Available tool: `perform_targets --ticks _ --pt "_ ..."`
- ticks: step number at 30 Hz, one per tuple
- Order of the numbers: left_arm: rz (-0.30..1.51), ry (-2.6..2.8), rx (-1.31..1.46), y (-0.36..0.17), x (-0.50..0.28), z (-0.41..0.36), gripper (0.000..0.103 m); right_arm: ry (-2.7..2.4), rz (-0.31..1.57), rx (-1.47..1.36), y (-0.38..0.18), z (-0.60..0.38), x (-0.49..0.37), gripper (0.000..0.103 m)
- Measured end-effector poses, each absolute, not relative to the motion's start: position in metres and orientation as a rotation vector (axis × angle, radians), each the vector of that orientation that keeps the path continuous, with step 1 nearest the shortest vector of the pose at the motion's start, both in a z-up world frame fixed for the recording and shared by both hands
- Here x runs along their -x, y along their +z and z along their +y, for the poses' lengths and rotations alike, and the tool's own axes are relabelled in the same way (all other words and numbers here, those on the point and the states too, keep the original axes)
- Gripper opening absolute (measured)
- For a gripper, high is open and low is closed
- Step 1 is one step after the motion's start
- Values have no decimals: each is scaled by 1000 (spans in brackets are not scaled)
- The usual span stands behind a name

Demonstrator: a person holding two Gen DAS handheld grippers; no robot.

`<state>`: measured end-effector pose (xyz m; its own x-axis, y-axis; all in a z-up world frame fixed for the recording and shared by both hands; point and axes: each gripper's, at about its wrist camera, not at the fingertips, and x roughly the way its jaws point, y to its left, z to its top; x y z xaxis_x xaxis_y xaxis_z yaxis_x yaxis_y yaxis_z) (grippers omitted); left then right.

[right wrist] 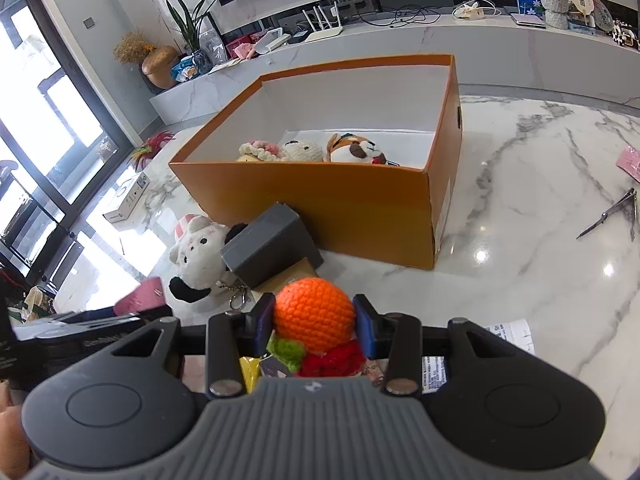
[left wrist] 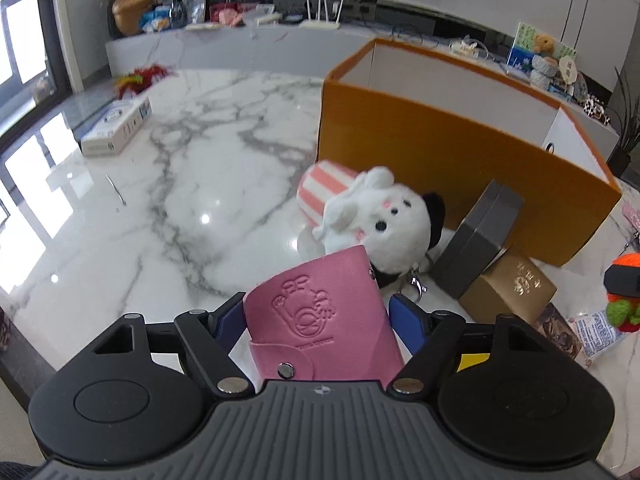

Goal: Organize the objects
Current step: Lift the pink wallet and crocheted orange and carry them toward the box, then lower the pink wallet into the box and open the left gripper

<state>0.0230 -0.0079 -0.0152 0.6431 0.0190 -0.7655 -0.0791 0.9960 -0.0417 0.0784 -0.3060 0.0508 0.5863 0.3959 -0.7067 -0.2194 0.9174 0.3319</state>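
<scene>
My left gripper point(left wrist: 318, 314) is shut on a pink leather card holder point(left wrist: 320, 316) and holds it above the marble table, in front of a white plush toy point(left wrist: 376, 216). My right gripper point(right wrist: 316, 320) is shut on an orange crocheted ball point(right wrist: 315, 318) with red and green crochet parts below it; it also shows in the left wrist view point(left wrist: 624, 292). The orange open box point(right wrist: 360, 204) stands beyond, with several plush toys point(right wrist: 312, 150) inside. A grey box point(right wrist: 266, 246) leans on a gold box point(left wrist: 510, 290) by the orange box.
A white carton point(left wrist: 116, 126) lies at the table's far left. A thin metal pick point(left wrist: 116, 190) lies near it. Scissors point(right wrist: 612, 214) and a pink card point(right wrist: 630, 164) lie at the right. Printed packets point(left wrist: 592, 330) lie beside the gold box. A TV console stands behind.
</scene>
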Motion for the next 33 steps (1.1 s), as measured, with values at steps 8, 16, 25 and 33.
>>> perform_targets --ticks 8,16,25,33 --pt "773 28 53 11 -14 -8 87 358 861 -218 53 -307 -78 44" --pt "665 -45 32 53 -23 -20 87 359 798 -233 72 -309 -75 44" --pt "554 -138 57 104 -85 -33 87 346 663 -295 124 -307 -108 44" --pt "542 -185 70 91 -176 -47 87 282 666 -260 119 -290 -189 44"
